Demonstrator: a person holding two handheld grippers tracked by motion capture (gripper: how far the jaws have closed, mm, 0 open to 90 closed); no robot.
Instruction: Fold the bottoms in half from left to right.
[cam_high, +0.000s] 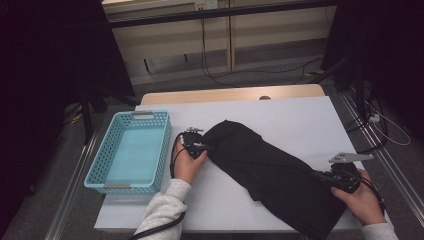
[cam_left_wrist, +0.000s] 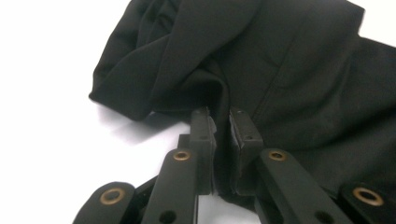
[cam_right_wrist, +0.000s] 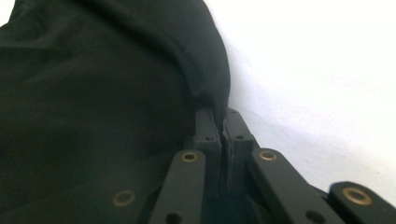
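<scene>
Now both grippers pinch the black cloth (cam_high: 270, 167), which lies slantwise across the white tabletop (cam_high: 300, 120): left gripper (cam_high: 204, 147) clamps its far-left end, right gripper (cam_high: 320, 176) its near-right edge. Left of it sits a blue basket (cam_high: 111, 155).

Black garment's (cam_high: 272, 172) near end cut off by high view's bottom edge.

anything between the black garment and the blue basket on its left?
Nothing but the left gripper and the hand holding it: they sit at the black garment's left end, between it and the blue basket. The white tabletop there looks bare. Both grippers pinch the cloth.
</scene>
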